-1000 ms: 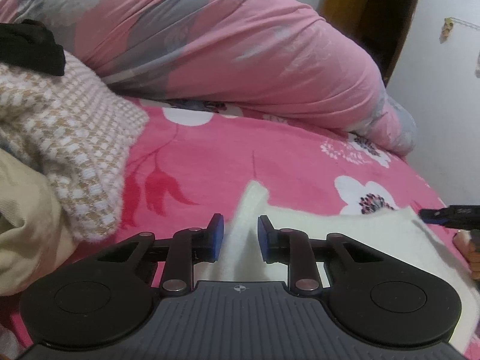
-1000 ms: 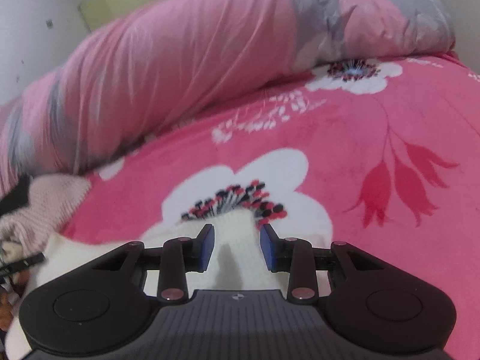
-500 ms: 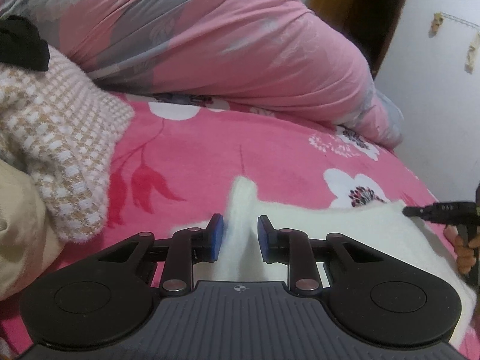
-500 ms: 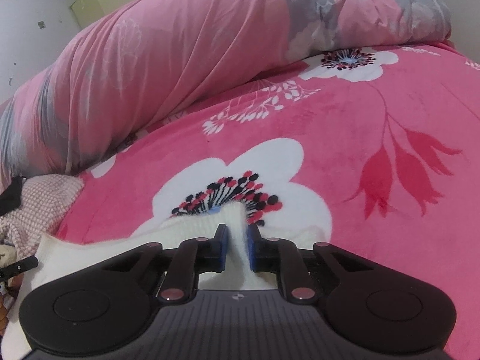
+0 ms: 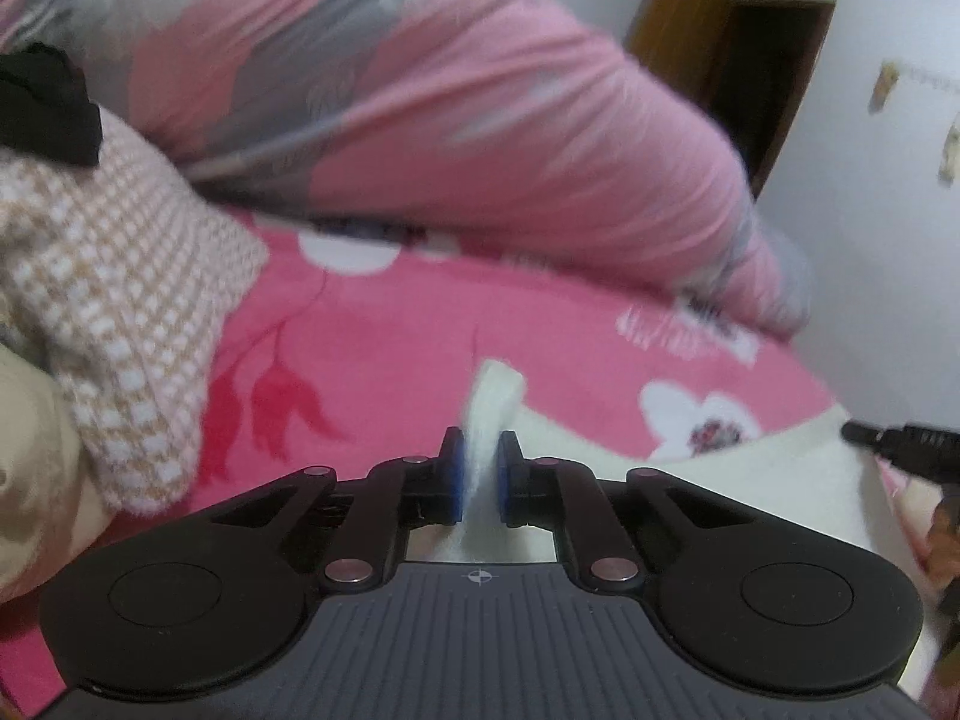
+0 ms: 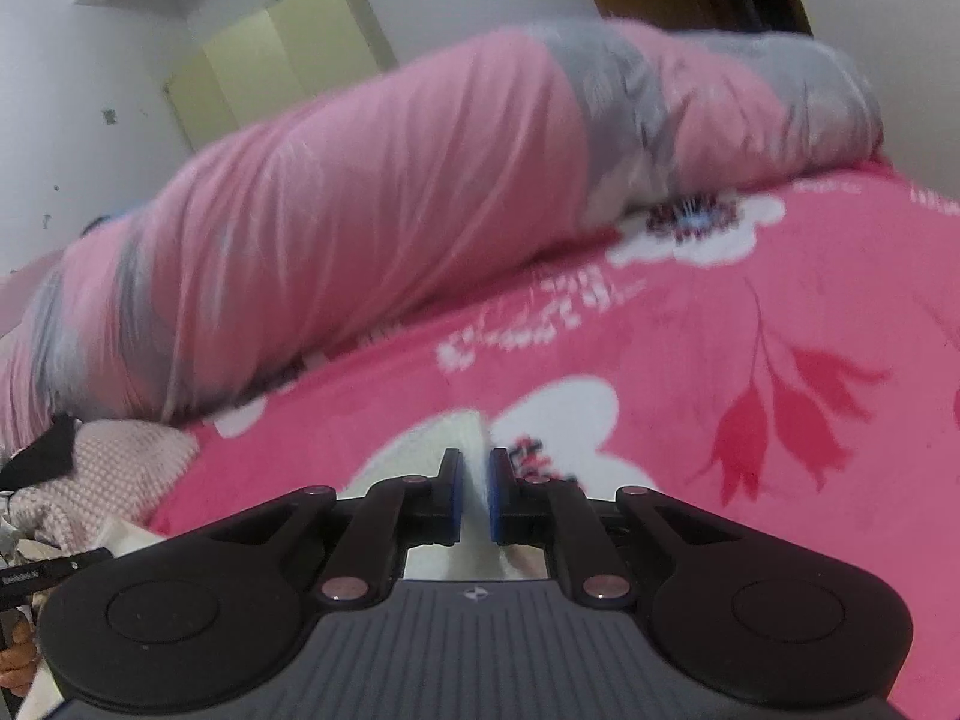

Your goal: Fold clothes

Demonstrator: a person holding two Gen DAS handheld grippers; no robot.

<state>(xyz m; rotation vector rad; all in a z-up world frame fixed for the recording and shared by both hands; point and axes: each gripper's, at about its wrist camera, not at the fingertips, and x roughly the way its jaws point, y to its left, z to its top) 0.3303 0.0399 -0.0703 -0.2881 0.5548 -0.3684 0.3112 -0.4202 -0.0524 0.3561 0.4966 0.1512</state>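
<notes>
A white fleecy garment lies flat on the pink flowered bedspread. My left gripper is closing its jaws on the garment's left corner. Its blue pads press a raised fold of the white cloth, and the tip of that fold pokes up above them. In the right wrist view, my right gripper is closing on the garment's other corner, with the pads tight on a thin fold. The right gripper's black tip shows at the garment's far right edge.
A rolled pink and grey duvet runs along the back of the bed. A checked pink knit, a black item and beige cloth are piled on the left. A wooden doorway and a white wall stand behind.
Both grippers went from open around the white cloth's corners to shut on them, the right one first. The right gripper has lifted and tipped upward with its corner.
</notes>
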